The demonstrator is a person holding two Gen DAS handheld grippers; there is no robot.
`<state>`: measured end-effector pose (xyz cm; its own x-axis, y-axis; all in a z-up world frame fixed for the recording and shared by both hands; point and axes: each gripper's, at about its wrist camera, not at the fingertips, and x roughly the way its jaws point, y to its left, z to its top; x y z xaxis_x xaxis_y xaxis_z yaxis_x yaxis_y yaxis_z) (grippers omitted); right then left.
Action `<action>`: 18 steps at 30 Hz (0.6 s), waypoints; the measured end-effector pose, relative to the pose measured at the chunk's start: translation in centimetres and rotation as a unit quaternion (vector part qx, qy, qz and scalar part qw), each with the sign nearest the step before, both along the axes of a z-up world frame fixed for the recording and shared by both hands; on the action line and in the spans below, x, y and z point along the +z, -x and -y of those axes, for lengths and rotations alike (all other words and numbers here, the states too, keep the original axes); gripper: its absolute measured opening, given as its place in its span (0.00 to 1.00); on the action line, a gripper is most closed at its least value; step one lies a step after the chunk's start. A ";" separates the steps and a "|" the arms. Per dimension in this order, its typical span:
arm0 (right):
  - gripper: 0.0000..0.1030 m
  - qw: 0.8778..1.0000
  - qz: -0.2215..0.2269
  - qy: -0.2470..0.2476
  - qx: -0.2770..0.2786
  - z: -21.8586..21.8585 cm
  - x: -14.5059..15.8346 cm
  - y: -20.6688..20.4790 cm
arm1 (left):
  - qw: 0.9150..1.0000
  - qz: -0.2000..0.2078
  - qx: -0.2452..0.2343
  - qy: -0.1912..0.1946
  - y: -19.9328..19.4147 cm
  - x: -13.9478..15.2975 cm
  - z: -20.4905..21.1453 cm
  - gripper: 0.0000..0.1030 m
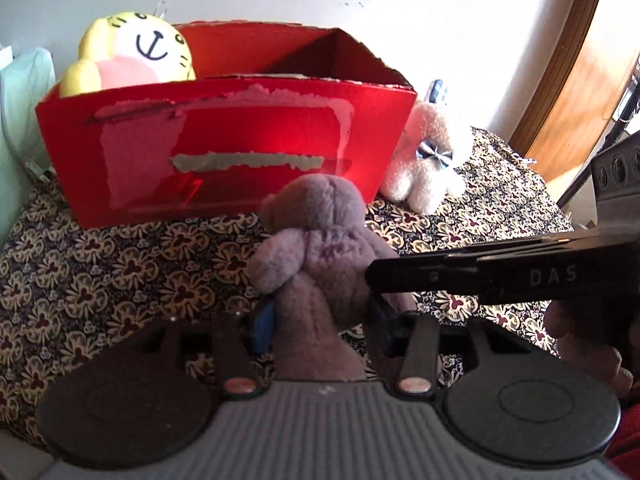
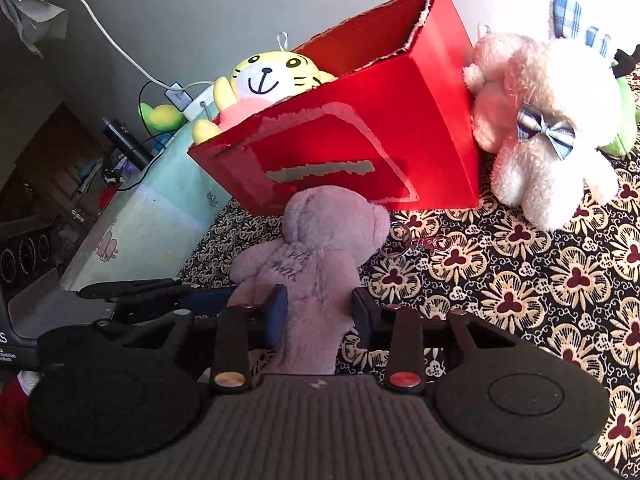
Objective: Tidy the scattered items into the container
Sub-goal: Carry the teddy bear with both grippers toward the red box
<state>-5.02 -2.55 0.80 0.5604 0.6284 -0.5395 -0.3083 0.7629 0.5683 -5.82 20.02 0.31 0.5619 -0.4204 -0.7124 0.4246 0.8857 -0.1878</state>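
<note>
Nearest in both wrist views, a mauve plush bear [image 1: 316, 264] is held upright above the patterned cloth, its head toward the box. The left gripper [image 1: 320, 320] is clamped on the bear's lower body, blue pads pressed into the plush on either side. The right gripper [image 2: 320, 308] is seen closed on the same bear [image 2: 316, 256] from the other side; its pads meet the plush at the waist. In the left wrist view a black finger marked "DAS" crosses from the right edge and ends at the bear's flank.

A metal key ring [image 2: 420, 242] is seen just beside the bear's head, over the floral cloth [image 2: 540, 280] — black, cream and maroon — by which the whole surface is covered.

Beyond the bear, a red cardboard box [image 1: 224, 152] stands open on the cloth, its front face scarred by torn label patches. A yellow tiger plush [image 1: 136, 56] is lodged in the box's left end, head and paws above the rim.

A white plush rabbit [image 1: 430, 160] with a blue checked bow sits against the box's right wall. A green plush [image 2: 622, 136] is partly hidden behind the rabbit in the right wrist view.

Farthest — a pale wall, a white cable [image 2: 104, 32], a mint-green bag [image 2: 152, 208].
</note>
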 end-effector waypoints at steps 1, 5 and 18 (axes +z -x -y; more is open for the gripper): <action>0.34 1.000 0.005 -0.005 0.004 -0.3 0.3 -0.2 | 1.000 0.007 0.008 0.002 0.1 0.7 -0.4 0.46; 0.33 0.999 0.011 -0.024 0.026 -1.6 0.9 -0.8 | 0.998 0.055 0.041 -0.001 0.3 3.2 -1.8 0.45; 0.04 1.000 -0.018 0.006 0.013 -2.8 -1.0 -1.5 | 0.993 -0.049 0.065 0.082 -2.6 -1.6 -3.9 0.29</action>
